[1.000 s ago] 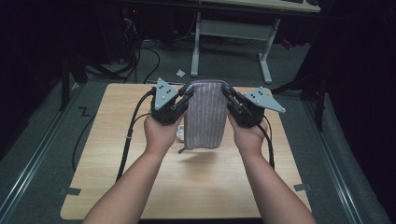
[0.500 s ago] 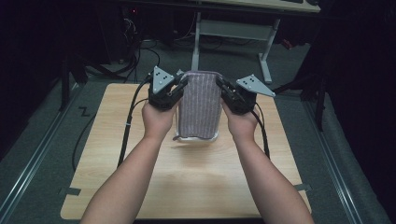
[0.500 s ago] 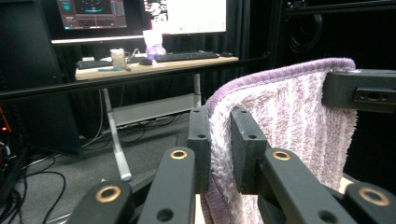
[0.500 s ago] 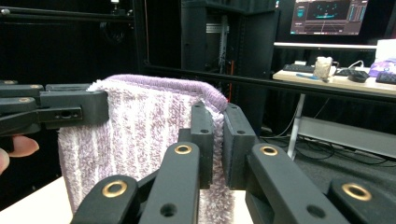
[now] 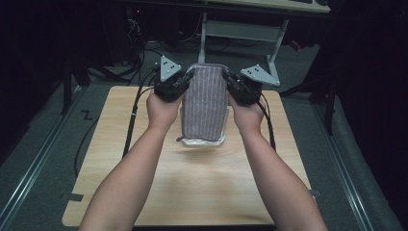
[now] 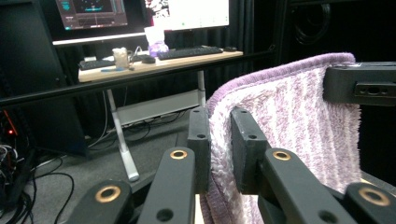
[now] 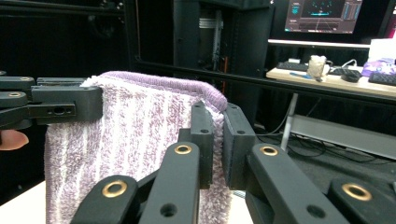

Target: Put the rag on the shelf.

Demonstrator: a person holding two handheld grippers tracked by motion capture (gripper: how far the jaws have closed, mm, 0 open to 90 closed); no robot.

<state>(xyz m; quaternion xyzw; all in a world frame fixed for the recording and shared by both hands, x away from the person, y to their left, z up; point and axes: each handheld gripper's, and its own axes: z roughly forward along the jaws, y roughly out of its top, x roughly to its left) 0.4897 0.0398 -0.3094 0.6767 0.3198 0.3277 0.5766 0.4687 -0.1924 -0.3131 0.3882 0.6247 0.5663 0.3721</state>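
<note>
Both grippers clamped on the purple-and-white striped terry towel, 1 at each top corner. Left gripper pinches the towel's left top corner: in the left gripper view the cloth edge sits squeezed between its 2 black jaws, with the purple hem running up and over to the right gripper at the far corner. Right gripper bites the right top corner; the right gripper view shows its jaws shut tight on the hem, with the left gripper holding the other end. Towel hangs stretched flat between the 2 grippers, top edge roughly level, raised above the light wooden desk. It hangs over the far-middle part of the desk, and its lower end folds back on itself, showing a whitish underside; cannot tell whether that end touches the wood. Left hand and right hand sit just behind the grippers, forearms coming in from the near edge. Black cables trail from the grippers down across the desk sides. Behind the desk stands a second desk with white legs, carrying a keyboard and monitors.
</note>
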